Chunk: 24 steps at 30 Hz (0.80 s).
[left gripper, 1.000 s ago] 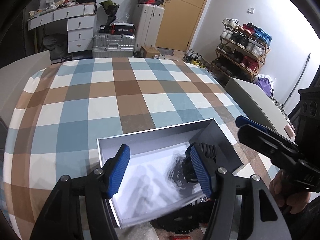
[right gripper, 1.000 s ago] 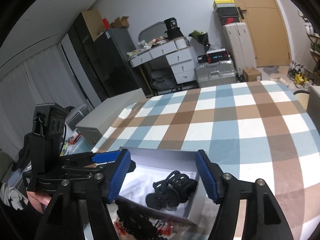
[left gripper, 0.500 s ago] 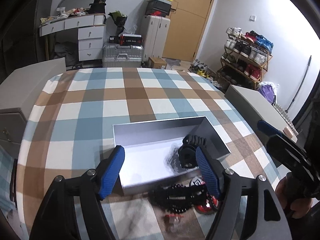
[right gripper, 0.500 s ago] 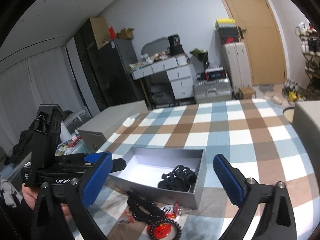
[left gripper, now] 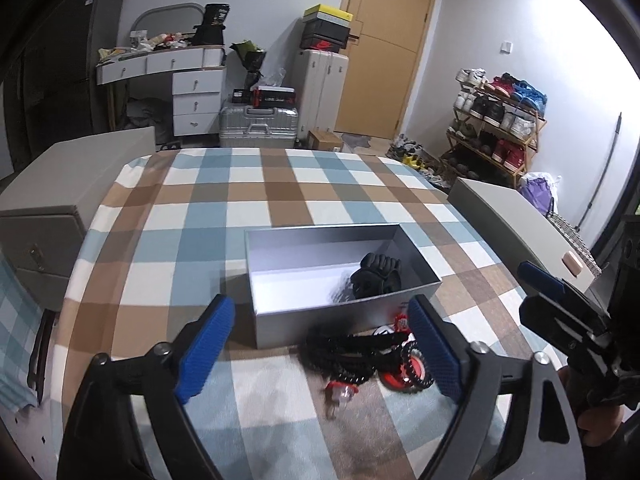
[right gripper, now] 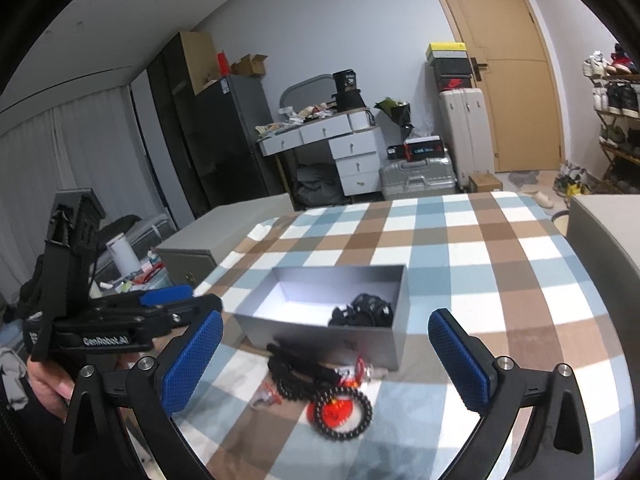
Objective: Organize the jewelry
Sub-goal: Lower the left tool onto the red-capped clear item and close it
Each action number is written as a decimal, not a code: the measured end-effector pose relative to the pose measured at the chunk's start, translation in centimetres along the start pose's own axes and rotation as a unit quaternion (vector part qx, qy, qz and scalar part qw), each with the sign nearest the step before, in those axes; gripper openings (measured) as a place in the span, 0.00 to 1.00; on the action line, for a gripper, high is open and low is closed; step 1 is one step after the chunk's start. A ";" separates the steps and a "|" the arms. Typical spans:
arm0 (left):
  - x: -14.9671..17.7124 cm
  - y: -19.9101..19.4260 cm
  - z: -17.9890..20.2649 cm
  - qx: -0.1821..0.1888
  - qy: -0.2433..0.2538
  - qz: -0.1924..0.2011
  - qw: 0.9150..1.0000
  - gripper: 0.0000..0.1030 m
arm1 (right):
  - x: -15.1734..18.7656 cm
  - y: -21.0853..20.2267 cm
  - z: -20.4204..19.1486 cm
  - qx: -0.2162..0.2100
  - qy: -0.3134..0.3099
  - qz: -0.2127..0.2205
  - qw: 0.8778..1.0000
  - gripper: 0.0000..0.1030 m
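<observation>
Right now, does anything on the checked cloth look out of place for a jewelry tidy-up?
Yes. A tangle of black beaded strands with a red disc lies outside the grey box, against its near wall, while one black piece already sits inside.

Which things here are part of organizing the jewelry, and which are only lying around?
Part of the job:
- grey box, open on the checked cloth
- black hair clip, inside the box
- black bead strings, on the cloth in front of the box
- red disc ringed by black beads

Only lying around:
- silver suitcase
- shoe rack
- white drawers
</observation>
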<state>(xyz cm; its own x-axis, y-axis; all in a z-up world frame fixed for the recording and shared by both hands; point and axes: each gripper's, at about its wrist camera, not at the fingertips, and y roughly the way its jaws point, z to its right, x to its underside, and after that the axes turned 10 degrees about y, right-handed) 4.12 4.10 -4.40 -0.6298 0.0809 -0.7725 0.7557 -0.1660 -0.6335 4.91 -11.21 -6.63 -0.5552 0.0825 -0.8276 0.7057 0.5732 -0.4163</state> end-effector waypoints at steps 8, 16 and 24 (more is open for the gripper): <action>3.1 0.6 0.0 0.008 -0.003 -0.018 1.000 0.98 | 2.5 -0.1 1.4 -0.003 0.040 -0.019 0.999 1.00; 6.3 3.9 0.8 0.034 0.021 -0.112 0.993 0.98 | 4.1 0.4 1.8 0.012 0.035 -0.038 0.999 1.00; 6.6 4.2 1.6 0.030 0.041 -0.139 0.989 0.98 | 5.2 0.9 2.2 0.026 0.034 -0.058 0.997 1.00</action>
<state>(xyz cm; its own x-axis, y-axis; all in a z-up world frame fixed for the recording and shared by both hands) 2.86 2.37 -12.12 -0.7931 0.2096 -0.5719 0.5424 -0.1842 -0.8197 3.59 -12.06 -12.15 -0.6619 0.0743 -0.7459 0.6556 0.5399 -0.5279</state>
